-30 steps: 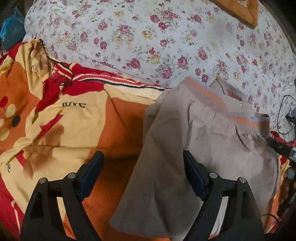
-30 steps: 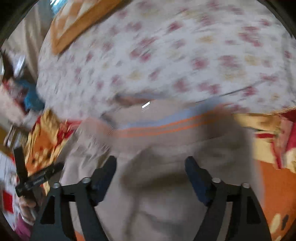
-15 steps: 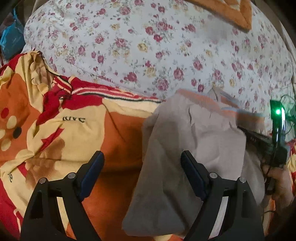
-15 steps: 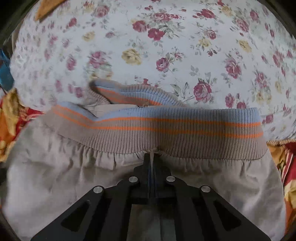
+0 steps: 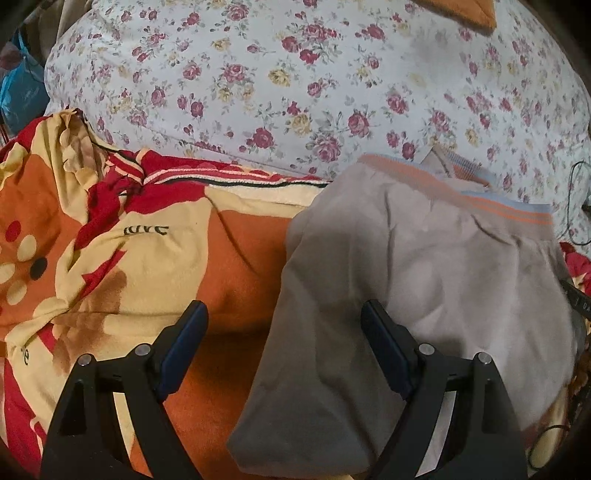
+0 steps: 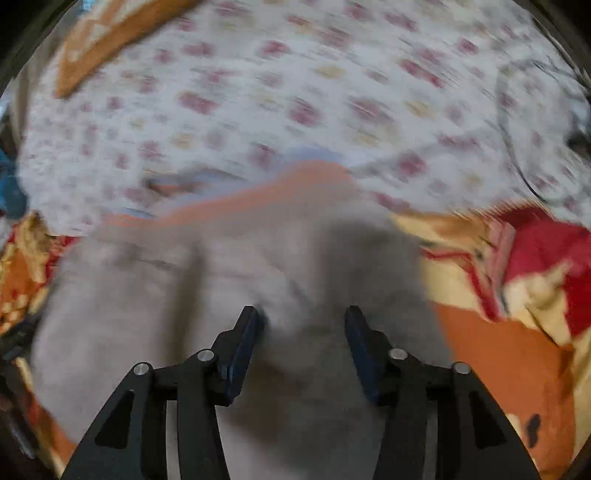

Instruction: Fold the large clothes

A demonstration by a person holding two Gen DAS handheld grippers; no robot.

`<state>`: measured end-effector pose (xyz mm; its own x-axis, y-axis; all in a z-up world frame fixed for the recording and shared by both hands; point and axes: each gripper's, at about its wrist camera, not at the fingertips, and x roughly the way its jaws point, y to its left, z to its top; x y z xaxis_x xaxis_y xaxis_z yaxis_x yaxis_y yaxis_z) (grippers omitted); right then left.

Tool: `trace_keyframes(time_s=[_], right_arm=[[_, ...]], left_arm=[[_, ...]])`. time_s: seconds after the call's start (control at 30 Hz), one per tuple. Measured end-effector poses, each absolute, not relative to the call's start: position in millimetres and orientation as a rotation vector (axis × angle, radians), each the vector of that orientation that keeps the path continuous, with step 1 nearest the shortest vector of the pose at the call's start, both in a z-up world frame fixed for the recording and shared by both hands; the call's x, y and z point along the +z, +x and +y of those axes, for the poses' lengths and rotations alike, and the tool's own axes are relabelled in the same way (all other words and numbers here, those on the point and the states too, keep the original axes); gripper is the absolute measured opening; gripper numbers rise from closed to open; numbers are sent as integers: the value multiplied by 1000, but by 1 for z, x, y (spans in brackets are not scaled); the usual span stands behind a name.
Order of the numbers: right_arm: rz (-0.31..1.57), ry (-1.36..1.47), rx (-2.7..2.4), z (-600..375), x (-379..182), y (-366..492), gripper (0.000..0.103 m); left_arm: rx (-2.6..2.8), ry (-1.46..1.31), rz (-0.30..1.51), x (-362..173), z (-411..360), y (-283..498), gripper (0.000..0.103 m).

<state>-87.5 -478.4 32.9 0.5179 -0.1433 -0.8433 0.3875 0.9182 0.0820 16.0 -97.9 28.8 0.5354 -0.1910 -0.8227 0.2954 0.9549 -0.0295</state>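
Grey-brown trousers point(image 5: 424, 280) with an orange and blue striped waistband point(image 5: 509, 212) lie folded on an orange, red and yellow blanket point(image 5: 110, 240). My left gripper point(image 5: 284, 332) is open above the trousers' left edge, holding nothing. My right gripper point(image 6: 301, 332) is open above the trousers point(image 6: 221, 288), holding nothing; this view is blurred. The waistband point(image 6: 258, 195) lies towards the floral quilt.
A white floral quilt point(image 5: 314, 74) fills the back, also in the right wrist view point(image 6: 295, 92). An orange cushion point(image 5: 465, 14) sits at the far back. A black cable point(image 5: 576, 206) lies at the right. A blue bag point(image 5: 18, 96) is at far left.
My right gripper was shut on the trousers just below the waistband half a second ago; it has let go, opened and pulled back. The left gripper has stayed open and hardly moved.
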Motion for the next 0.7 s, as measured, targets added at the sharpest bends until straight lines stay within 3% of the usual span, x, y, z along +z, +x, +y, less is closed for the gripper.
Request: trace_keyframes(time_s=[0.23, 0.43, 0.7], right_arm=[[966, 261, -417, -493, 30, -101, 44], [937, 324, -360, -462, 62, -115, 57], [946, 373, -196, -425, 63, -128, 58]], left_arm=[[-264, 155, 947, 21, -102, 15, 88], [-271, 118, 939, 38, -98, 10, 87], [-417, 11, 920, 63, -108, -10, 87]])
